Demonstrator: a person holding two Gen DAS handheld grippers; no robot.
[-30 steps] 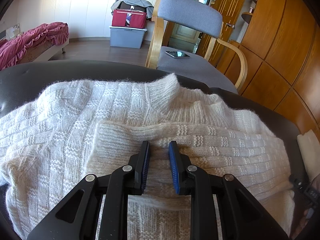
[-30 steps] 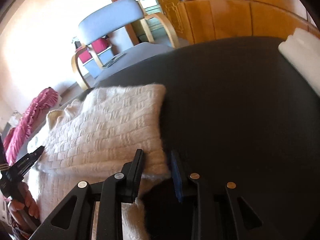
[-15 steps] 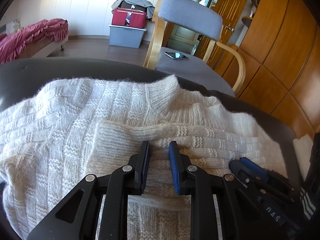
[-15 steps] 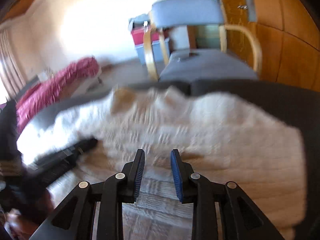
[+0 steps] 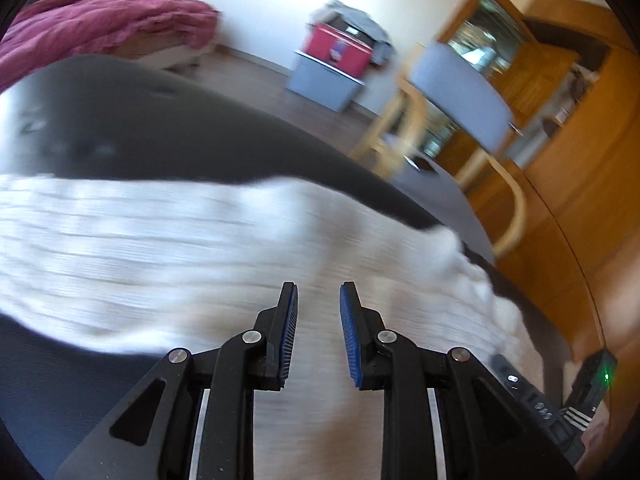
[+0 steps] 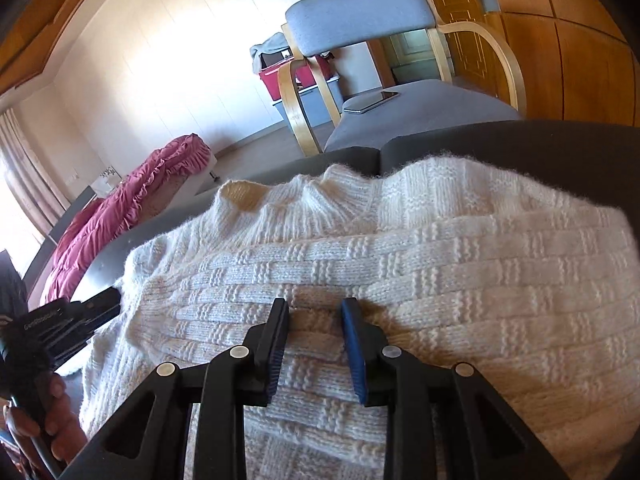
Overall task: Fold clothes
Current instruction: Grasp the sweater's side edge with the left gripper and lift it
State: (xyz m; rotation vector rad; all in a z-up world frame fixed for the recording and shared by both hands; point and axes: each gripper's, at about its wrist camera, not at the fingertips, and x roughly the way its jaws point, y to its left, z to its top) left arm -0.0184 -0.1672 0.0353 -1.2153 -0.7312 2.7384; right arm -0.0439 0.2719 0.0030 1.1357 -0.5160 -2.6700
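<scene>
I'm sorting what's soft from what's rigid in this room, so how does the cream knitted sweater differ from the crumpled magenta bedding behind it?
The cream knitted sweater lies spread on the dark padded surface nearby; the crumpled magenta bedding sits heaped farther back near the wall. The sweater shows a blocky basket-weave knit, the bedding ruffled, gathered folds. The sweater is pale cream, the bedding deep pinkish red. Both are soft fabric.

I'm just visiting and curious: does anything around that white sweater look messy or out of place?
Mostly no. The white sweater lies partly folded on the dark surface, its collar rumpled. The one oddity: a phone left on the chair seat.
</scene>
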